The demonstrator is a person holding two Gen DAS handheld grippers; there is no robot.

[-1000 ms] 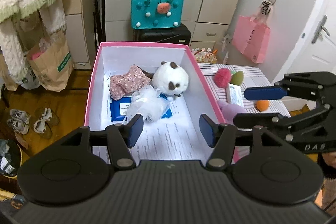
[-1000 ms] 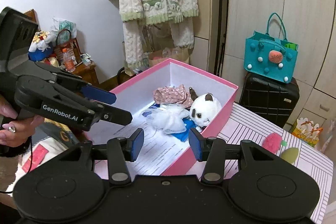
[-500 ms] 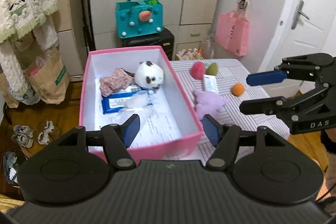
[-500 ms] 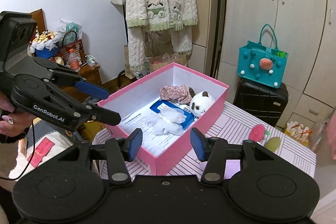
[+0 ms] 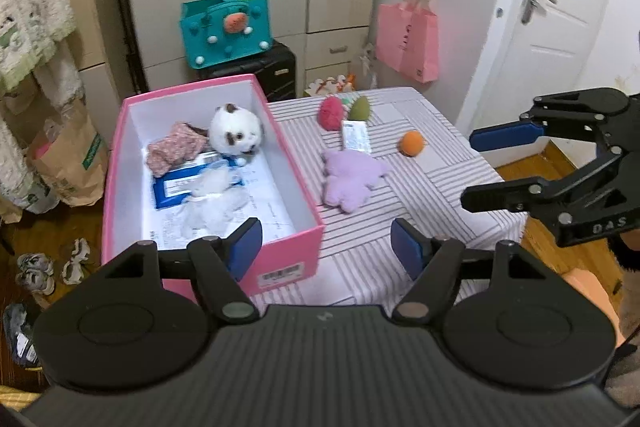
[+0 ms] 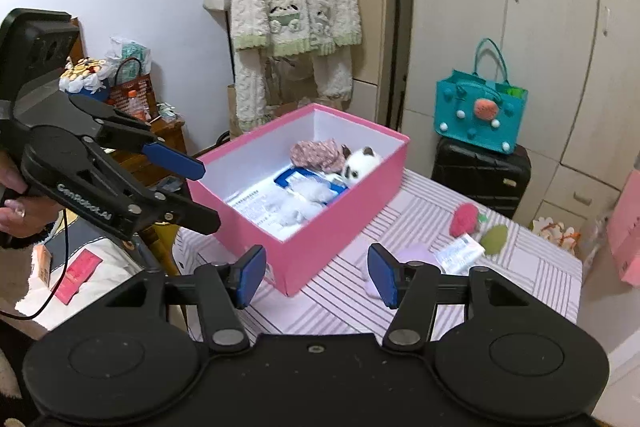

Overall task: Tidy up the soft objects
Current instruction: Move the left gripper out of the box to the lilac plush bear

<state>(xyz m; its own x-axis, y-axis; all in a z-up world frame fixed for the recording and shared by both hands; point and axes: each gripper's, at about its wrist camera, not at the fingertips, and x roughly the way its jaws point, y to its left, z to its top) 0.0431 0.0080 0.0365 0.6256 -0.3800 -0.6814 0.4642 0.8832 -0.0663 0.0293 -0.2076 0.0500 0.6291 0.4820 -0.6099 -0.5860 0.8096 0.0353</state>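
Holding both grippers above the near end of the striped table (image 5: 400, 227), we are gripping nothing: the left gripper (image 5: 326, 247) is spreading its jaws with only air between the blue pads, over the near corner of the pink box (image 5: 288, 251), and the right gripper (image 6: 316, 277) is also widening its jaws, empty, just in front of the box's near corner. We are seeing each tool from the other's camera, the right one at the right edge of the left view and the left one, in a hand (image 6: 16, 203), at the left edge of the right view. Inside the box a white plush (image 5: 236, 135) is sitting at the far end beside a floral cloth (image 5: 176, 149), with a blue packet (image 5: 180, 189) and a white mesh puff (image 5: 216, 197) lying on printed paper nearer us. On the table outside the box a purple plush (image 5: 352, 179) is lying flat just beside the box wall; beyond it are a small white packet (image 5: 356, 137), a pink toy (image 5: 331, 111) and a green toy (image 5: 360, 109) close together, and an orange ball (image 5: 412, 143) is sitting apart to the right
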